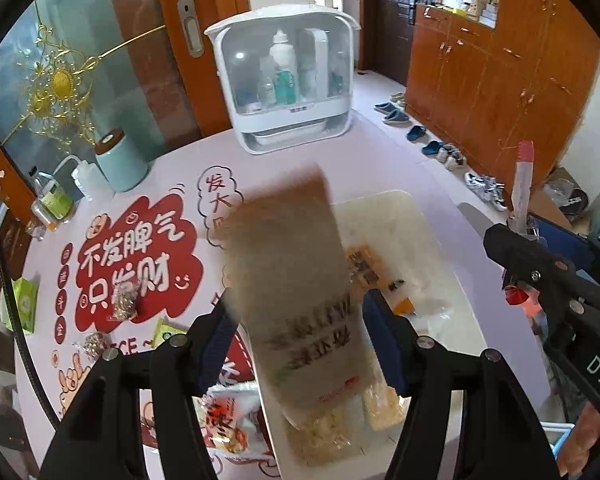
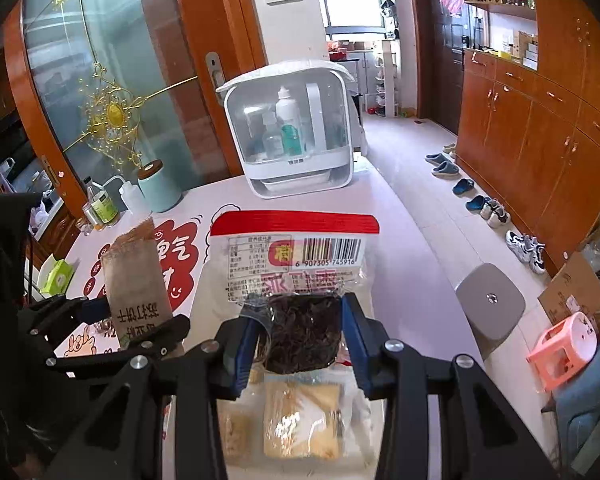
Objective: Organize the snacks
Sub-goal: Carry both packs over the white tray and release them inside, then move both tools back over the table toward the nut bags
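Left wrist view: my left gripper (image 1: 300, 320) has both blue pads pressed on the sides of a tall beige cracker packet (image 1: 296, 280), which I hold upright and off the surface, blurred.
Right wrist view: my right gripper (image 2: 300, 332) is clamped on a clear bag of dark dried snack (image 2: 300, 280) with a red top band and a barcode label; the bag stands up between my fingers.
Landmark: white bin (image 1: 404, 216), an open plastic tub on the printed table (image 1: 380, 160).
Cracker packet, place: above the bin's near-left part.
Dried-snack bag, place: above the bin, to the right of the cracker packet.
Inside the bin: several small pale wrapped biscuits (image 2: 300, 420) at the near end, some orange-and-dark packets (image 1: 364, 264) farther in.
Left of the bin: a red-and-white snack bag (image 1: 228, 420) just beside its near wall; two small wrapped sweets (image 1: 124, 304) farther left on the red print.
Beyond the bin: a white lidded organiser (image 1: 288, 80) holding bottles, well apart.
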A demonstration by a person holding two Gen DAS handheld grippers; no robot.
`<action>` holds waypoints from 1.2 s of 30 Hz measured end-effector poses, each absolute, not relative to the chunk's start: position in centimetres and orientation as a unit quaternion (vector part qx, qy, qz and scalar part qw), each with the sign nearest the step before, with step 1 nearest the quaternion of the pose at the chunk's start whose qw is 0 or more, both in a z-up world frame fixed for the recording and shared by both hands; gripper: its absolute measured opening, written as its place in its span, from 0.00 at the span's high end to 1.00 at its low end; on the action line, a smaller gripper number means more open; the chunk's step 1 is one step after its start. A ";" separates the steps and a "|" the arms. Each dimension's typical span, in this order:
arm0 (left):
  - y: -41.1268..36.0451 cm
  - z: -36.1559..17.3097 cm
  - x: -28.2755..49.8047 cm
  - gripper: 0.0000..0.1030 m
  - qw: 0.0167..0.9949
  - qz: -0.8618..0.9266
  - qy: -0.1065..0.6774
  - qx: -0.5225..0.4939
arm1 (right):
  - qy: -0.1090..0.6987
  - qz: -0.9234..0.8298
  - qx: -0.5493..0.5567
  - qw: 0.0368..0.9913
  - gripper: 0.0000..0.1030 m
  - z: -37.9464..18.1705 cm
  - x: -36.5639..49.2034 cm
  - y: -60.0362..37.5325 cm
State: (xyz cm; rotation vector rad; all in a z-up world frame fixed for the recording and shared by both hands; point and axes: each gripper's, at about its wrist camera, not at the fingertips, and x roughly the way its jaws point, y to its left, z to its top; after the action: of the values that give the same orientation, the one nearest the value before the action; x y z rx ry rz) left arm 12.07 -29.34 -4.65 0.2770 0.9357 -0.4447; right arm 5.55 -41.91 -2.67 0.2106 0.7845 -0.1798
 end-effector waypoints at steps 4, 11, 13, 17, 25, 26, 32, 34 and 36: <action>-29.9 -5.2 13.6 0.40 0.858 -0.211 0.450 0.126 | 0.390 -0.087 0.095 0.912 0.60 -3.5 7.3 -42.4; -30.0 -6.5 15.3 0.15 0.853 -0.214 0.466 0.101 | 0.416 -0.080 0.099 0.900 0.59 -5.3 9.9 -43.0; -29.8 -6.9 15.4 0.13 0.848 -0.219 0.474 0.093 | 0.426 -0.078 0.110 0.895 0.59 -5.8 10.4 -43.4; -29.3 -7.7 15.5 0.12 0.842 -0.216 0.487 0.086 | 0.431 -0.082 0.115 0.891 0.47 -6.5 10.6 -43.7; -27.9 -7.6 14.8 0.08 0.844 -0.207 0.489 0.077 | 0.435 -0.079 0.106 0.891 0.39 -6.7 10.0 -43.2; -27.8 -7.6 14.7 0.08 0.844 -0.207 0.489 0.077 | 0.435 -0.079 0.106 0.891 0.39 -6.6 10.0 -43.1; -27.1 -7.3 13.7 0.08 0.846 -0.205 0.485 0.081 | 0.432 -0.076 0.107 0.892 0.39 -6.1 9.2 -42.3; -26.7 -7.3 13.3 0.08 0.847 -0.204 0.483 0.084 | 0.431 -0.076 0.105 0.893 0.39 -5.9 9.0 -42.0; -26.4 -7.2 12.9 0.08 0.847 -0.205 0.483 0.084 | 0.430 -0.075 0.105 0.894 0.39 -5.7 8.7 -41.6</action>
State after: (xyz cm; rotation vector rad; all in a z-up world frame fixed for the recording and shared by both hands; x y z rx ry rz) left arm 12.91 -26.39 -7.23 0.1776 1.0189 -0.4329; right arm 8.75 -41.56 -5.74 0.2177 0.8914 -0.1562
